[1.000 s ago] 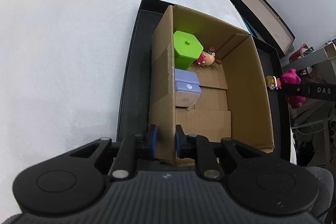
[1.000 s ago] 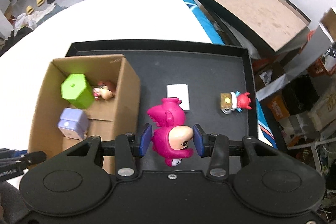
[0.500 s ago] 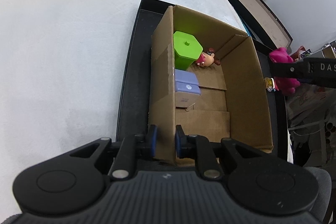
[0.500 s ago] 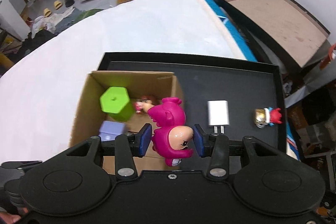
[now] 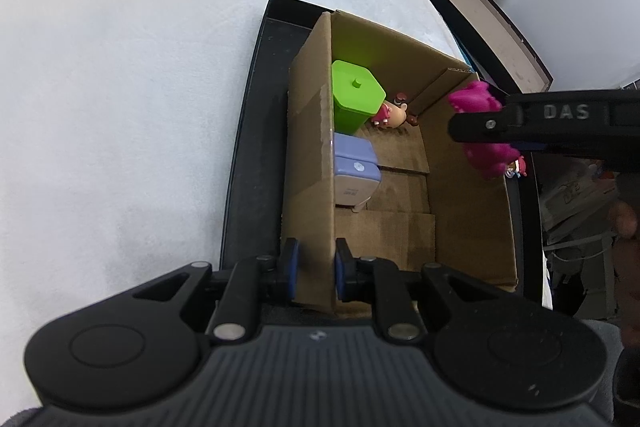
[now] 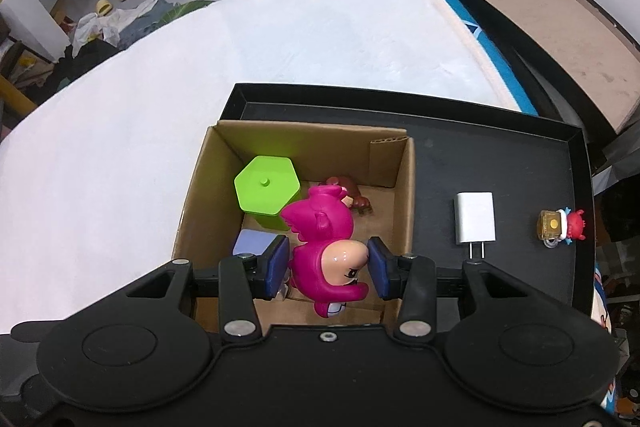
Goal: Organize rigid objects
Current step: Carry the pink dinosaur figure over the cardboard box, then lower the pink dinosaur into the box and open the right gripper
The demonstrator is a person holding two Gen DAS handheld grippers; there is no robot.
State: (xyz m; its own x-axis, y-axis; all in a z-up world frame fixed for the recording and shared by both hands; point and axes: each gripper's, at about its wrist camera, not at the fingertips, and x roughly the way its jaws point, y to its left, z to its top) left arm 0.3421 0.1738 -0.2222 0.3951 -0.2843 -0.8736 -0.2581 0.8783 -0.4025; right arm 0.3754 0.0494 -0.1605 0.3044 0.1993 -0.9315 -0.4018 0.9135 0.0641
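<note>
pink figure (image 6: 320, 247) clamped between right gripper (image 6: 328, 269) jaws; above cardboard box (image 6: 200, 195)

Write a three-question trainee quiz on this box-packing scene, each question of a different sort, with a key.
1. True or false: the left gripper is clamped on a wall of the cardboard box.
2. Multiple choice: what does the right gripper hold? A) white charger B) pink figurine C) green container
3. Fill in: the white charger lies on the black ____, outside the box.

Key:
1. True.
2. B. The pink figurine sits between the fingers, above the box; the green container is already inside.
3. Tray. The black tray also holds a small red toy.
</note>
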